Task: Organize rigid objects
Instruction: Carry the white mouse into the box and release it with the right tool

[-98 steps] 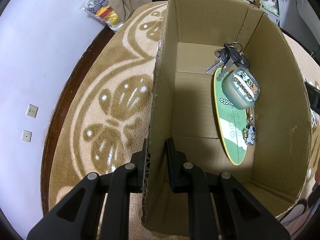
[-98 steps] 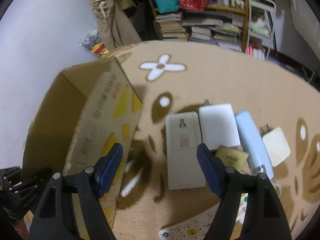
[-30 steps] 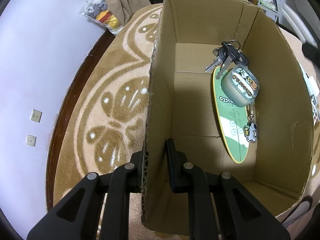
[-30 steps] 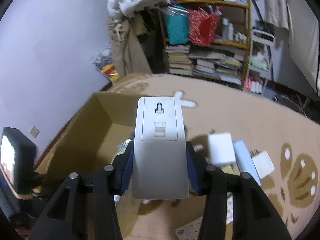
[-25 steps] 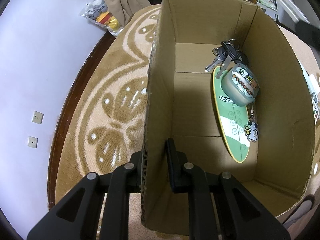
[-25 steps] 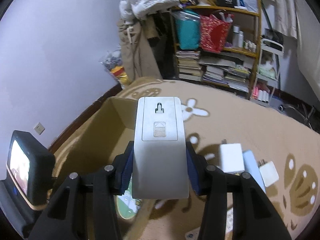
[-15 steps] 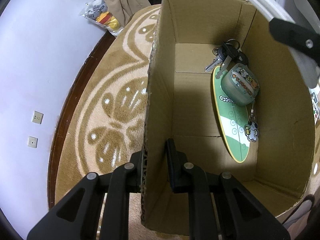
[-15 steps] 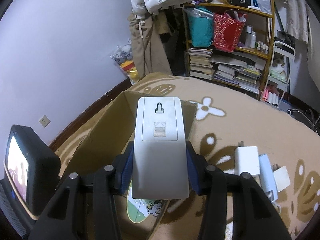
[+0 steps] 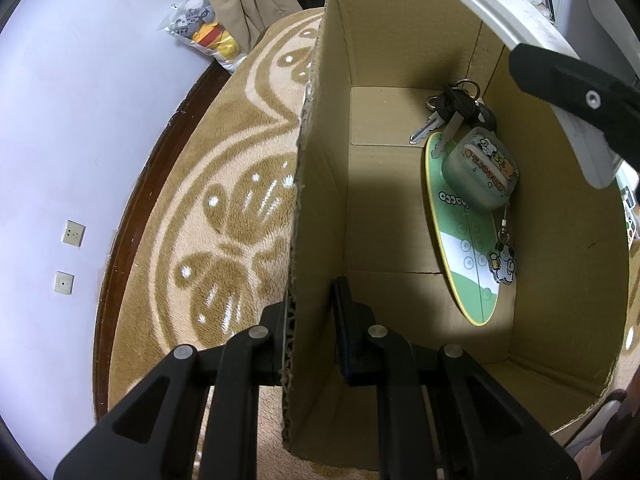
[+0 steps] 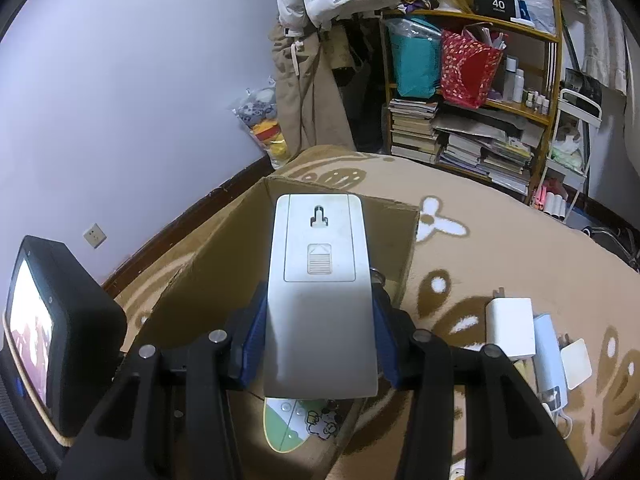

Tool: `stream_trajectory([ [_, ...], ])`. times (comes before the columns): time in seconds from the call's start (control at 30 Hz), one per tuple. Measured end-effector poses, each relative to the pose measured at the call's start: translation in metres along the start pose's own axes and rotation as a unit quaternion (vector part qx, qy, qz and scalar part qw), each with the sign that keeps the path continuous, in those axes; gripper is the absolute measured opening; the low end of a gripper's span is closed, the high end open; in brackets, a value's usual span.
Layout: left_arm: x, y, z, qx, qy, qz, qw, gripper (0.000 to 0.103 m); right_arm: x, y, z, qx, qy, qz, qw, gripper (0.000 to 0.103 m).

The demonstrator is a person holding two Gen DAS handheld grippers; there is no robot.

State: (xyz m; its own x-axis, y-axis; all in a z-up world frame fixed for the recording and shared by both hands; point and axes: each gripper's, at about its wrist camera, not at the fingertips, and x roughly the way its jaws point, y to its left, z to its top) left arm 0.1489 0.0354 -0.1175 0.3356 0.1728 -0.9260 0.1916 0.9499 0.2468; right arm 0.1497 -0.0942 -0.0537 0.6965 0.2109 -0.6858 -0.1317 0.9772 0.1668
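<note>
Over the box [image 10: 224,264], the remote [image 10: 320,296] points forward.

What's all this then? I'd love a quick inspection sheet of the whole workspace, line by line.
Surface: patterned beige carpet.
Job's things: cardboard box holding keys, a green case and a green oval card; white chargers lie outside on the carpet.
Clutter: nothing seen in the box's way.
Grippers: left gripper clamps the box wall; right gripper holds a grey-white remote over the box.
Cables: nothing certain.
Surroundings: crowded bookshelf, hanging coats, wall sockets.
</note>
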Motion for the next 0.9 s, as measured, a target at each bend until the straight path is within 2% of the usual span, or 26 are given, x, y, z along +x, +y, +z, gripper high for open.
stream_trajectory([
  [0.17,0.000,0.001,0.000,-0.001,0.001,-0.001,1.0000,0.015,0.003,0.000,0.000,0.000,0.000,0.000,1.000,0.051],
  [0.23,-0.001,0.001,0.000,0.000,0.000,-0.003,1.0000,0.015,-0.002,0.000,0.001,-0.001,-0.007,-0.017,1.000,0.051],
  [0.33,0.000,0.002,0.000,-0.002,0.002,-0.002,1.0000,0.015,-0.010,-0.001,0.003,0.006,-0.017,-0.011,1.000,0.052],
  [0.37,-0.001,0.003,0.000,-0.003,0.001,-0.001,1.0000,0.015,-0.013,-0.002,0.004,0.009,-0.018,-0.010,1.000,0.054],
  [0.43,-0.001,0.004,0.000,-0.002,0.001,-0.001,1.0000,0.015,-0.019,-0.004,0.005,0.013,-0.021,-0.012,1.000,0.069],
  [0.5,-0.001,0.004,0.000,-0.003,0.002,0.000,1.0000,0.015,-0.025,-0.008,0.004,0.016,-0.026,-0.017,0.999,0.074],
  [0.9,-0.001,0.004,0.001,-0.003,0.002,-0.002,1.0000,0.015,-0.032,-0.056,-0.024,0.054,0.014,-0.077,0.995,0.078],
])
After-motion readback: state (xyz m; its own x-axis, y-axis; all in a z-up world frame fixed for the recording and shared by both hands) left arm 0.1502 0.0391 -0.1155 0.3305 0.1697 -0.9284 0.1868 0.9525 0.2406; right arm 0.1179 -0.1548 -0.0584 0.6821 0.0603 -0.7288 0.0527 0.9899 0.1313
